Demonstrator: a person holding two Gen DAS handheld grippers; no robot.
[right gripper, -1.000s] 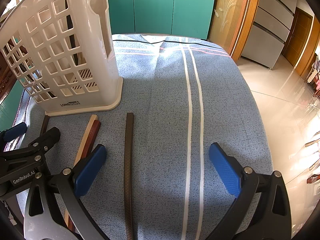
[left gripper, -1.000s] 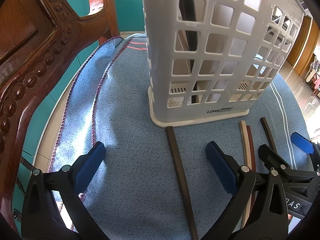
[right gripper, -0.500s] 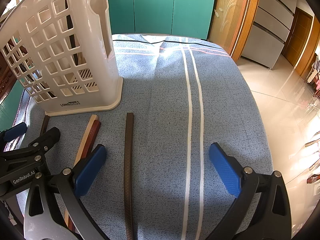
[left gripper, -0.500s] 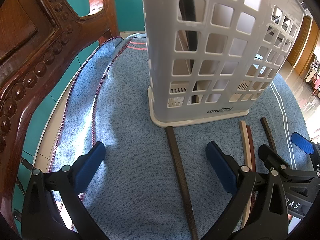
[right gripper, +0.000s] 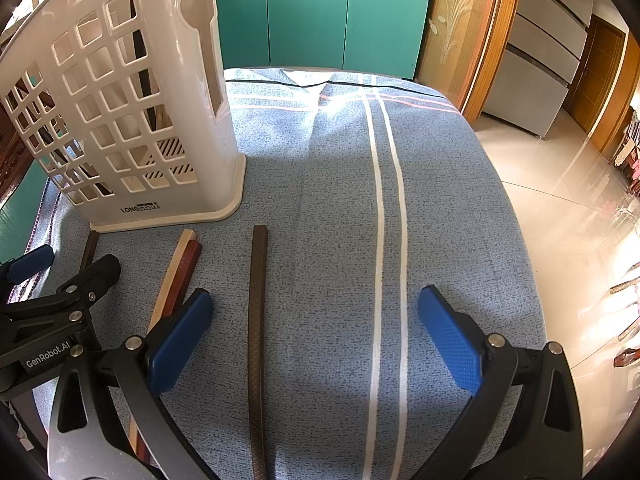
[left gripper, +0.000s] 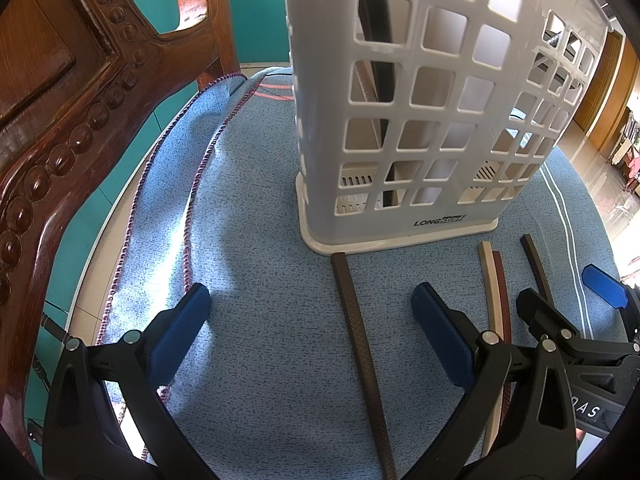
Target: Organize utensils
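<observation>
**Op A:** Ahead of both grippers I see the white basket (left gripper: 420, 120) with at least one dark stick (left gripper: 378, 36) standing inside it already. How many are left?

**Op B:** Four on the cloth (right gripper: 440, 200), I'd say under halfway. My left gripper (left gripper: 308, 320) is spread wide, nothing in it; a dark stick (left gripper: 356, 340) lies between its fingers. My right gripper (right gripper: 316, 328) is spread wide and empty too, another dark one (right gripper: 257, 320) between its fingers, the pale and red pair (right gripper: 176, 276) just left of it.

You've got a table w/ a blue cloth (right gripper: 440, 208) on top. White basket (left gripper: 420, 120) stands on it, upright. Just in front of basket: dark chopstick (left gripper: 356, 328) nearly touching its base; to its right a beige stick (right gripper: 172, 280) & red-brown stick (right gripper: 186, 274) side by side, touching; another dark stick (right gripper: 258, 320) further right.
</observation>
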